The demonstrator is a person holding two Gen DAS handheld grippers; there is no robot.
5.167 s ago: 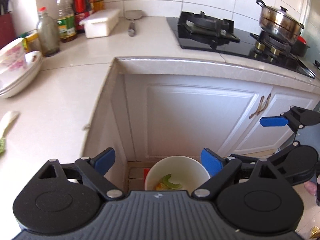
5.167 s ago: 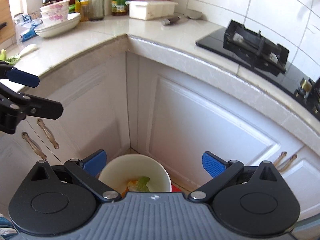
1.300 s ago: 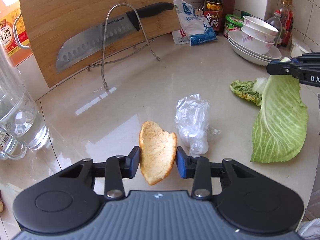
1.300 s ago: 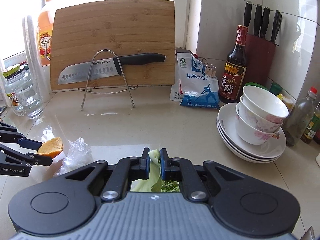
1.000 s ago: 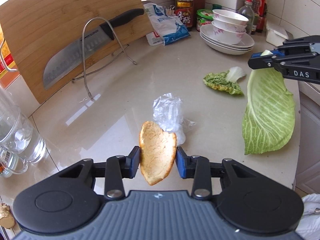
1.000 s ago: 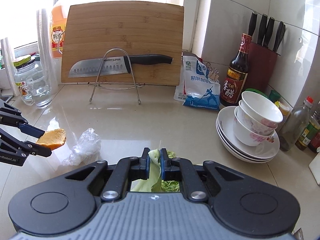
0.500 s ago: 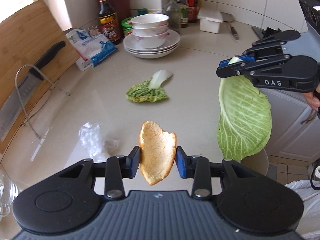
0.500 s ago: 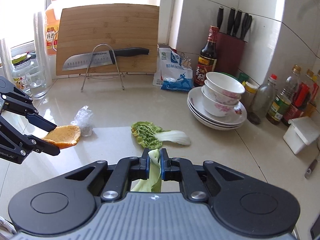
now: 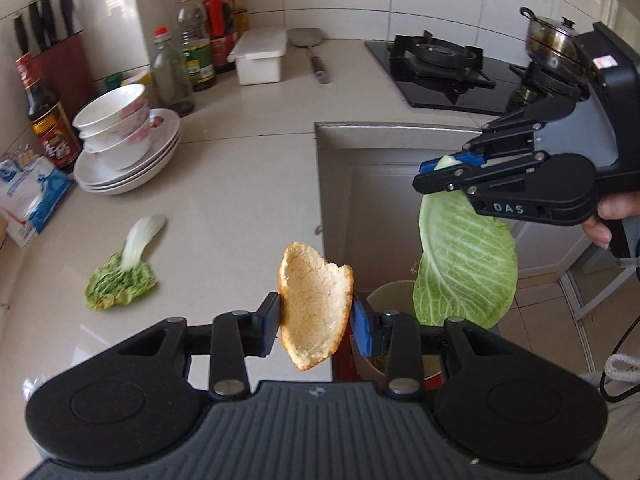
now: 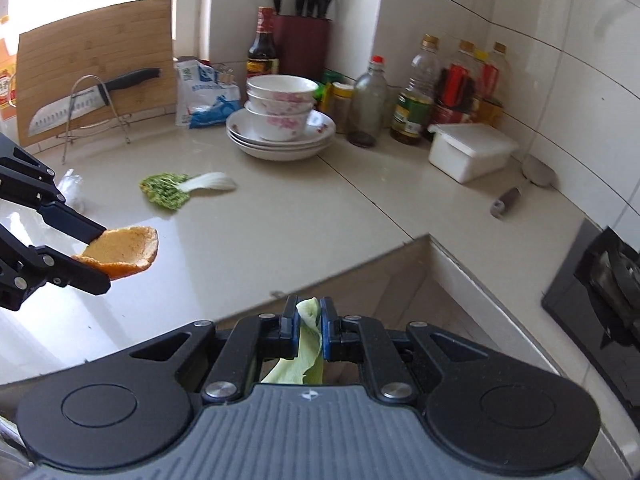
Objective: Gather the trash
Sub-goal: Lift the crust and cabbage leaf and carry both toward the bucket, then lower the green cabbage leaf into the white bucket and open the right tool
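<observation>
My left gripper (image 9: 315, 322) is shut on an orange peel (image 9: 314, 306), held upright over the counter's edge; the peel (image 10: 120, 254) also shows at the left of the right wrist view. My right gripper (image 10: 309, 322) is shut on the stem of a large green cabbage leaf (image 9: 464, 264), which hangs down past the counter corner. Under the leaf the white bin (image 9: 390, 294) on the floor shows only part of its rim. A small leafy green scrap (image 9: 124, 276) lies on the counter, and a crumpled clear plastic bag (image 10: 72, 188) sits farther left.
Stacked bowls on plates (image 9: 124, 140), bottles (image 9: 192, 56), a white lidded box (image 9: 260, 54) and a spatula (image 9: 314, 54) line the counter's back. A black gas hob (image 9: 440, 64) with a steel pot (image 9: 554, 42) lies right. White cabinet doors (image 9: 376, 208) stand below.
Both grippers have swung right, off the cutting-board side toward the counter corner. The cabbage leaf now hangs past the counter edge over the bin, and the peel has followed to the edge.
</observation>
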